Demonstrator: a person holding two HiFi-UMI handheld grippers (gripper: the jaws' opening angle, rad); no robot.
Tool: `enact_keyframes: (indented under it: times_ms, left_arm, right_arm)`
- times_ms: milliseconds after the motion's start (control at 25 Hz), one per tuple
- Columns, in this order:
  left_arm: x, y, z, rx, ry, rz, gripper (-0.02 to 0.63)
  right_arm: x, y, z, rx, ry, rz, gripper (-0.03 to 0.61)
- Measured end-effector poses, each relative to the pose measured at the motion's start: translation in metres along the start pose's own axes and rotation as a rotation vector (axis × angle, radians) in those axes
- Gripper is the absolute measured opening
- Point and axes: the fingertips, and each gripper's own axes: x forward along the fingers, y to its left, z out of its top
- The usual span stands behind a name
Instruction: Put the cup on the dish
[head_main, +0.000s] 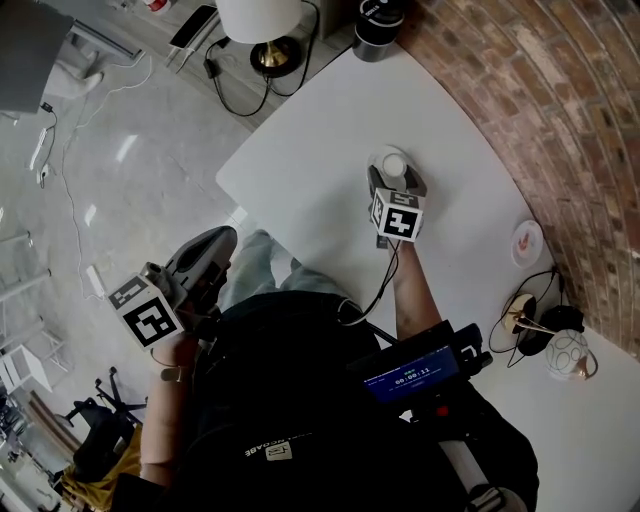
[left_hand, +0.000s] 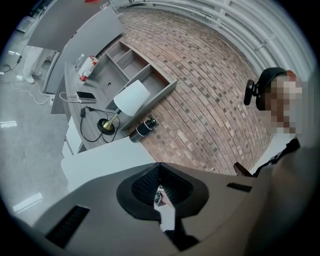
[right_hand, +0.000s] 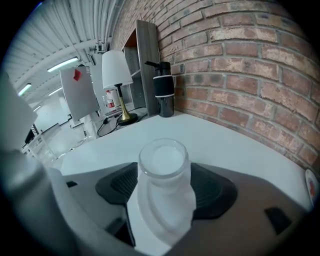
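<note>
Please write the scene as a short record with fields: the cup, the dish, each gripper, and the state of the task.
cup: white cup, held between the fingers of the right gripper, over the white table
dish: small dish on the table by the brick wall, apart from the cup
right gripper: shut on the cup
left gripper: left gripper shut, holding nothing, off the table's edge
task state: cup not yet on the dish

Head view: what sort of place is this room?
Probably an office or studio: a brick wall, a plain white table, a lamp on a desk beside it, and a glossy floor.
</note>
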Motion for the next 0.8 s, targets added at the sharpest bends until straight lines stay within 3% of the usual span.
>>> enact_keyframes:
  times_ms: [480,800]
  left_arm:
    - [0.005,-0.007,0.009,0.038,0.057,-0.089,0.006]
    - [0.025,-0.011,0.02,0.057,0.131,-0.176,0.006]
  right_arm:
    - [-0.048,-0.007,-0.002,0.07,-0.031,-0.066,0.313]
    - [-0.093,-0.012,0.024,0.132,-0.104,-0.122,0.311]
